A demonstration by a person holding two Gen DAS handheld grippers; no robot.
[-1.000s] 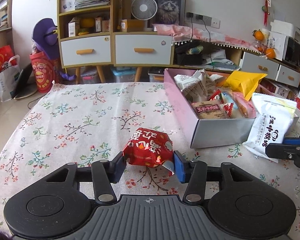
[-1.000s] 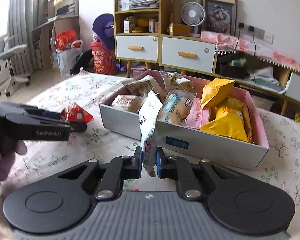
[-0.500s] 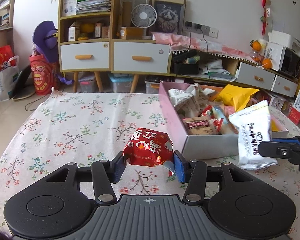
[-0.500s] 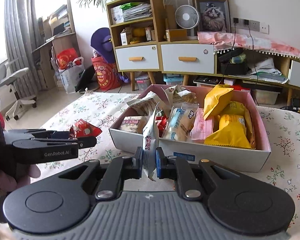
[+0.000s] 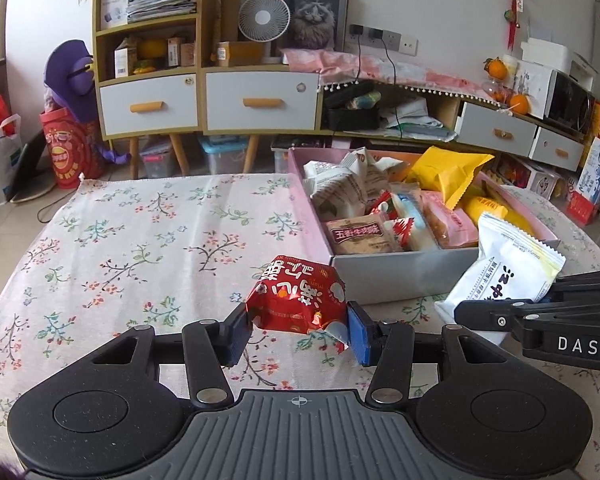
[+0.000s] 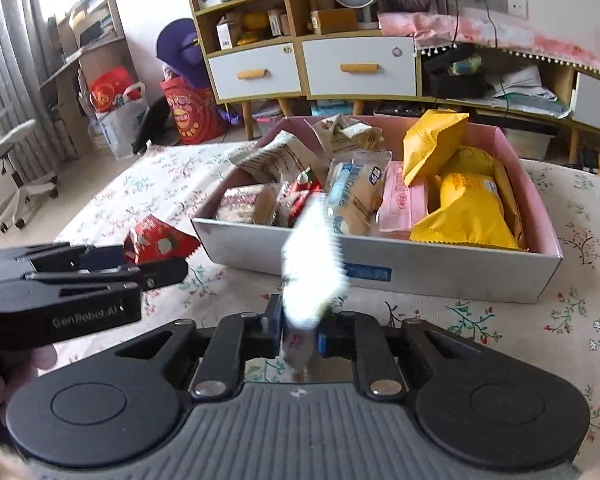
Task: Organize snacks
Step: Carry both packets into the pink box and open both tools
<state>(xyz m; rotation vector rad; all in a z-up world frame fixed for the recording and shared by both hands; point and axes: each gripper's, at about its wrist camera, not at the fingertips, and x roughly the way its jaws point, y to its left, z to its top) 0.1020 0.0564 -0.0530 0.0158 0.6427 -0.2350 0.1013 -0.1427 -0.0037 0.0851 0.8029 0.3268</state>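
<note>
My left gripper (image 5: 298,330) tilts down toward the floral tablecloth (image 5: 140,240), its fingers partway apart and pressed on either side of a red snack packet (image 5: 298,298), held just off the near-left corner of the snack box (image 5: 400,276). My right gripper (image 6: 298,330) also angles down, fingers nearly together, pinching a white snack packet (image 6: 312,256), motion-blurred, in front of the box's near wall. The box is full of other packets.

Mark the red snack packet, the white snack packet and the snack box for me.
red snack packet (image 5: 298,300), left wrist view, middle of its printed front face.
white snack packet (image 5: 504,280), left wrist view, centre of its printed face.
snack box (image 6: 440,268), right wrist view, bare grey near wall.
</note>
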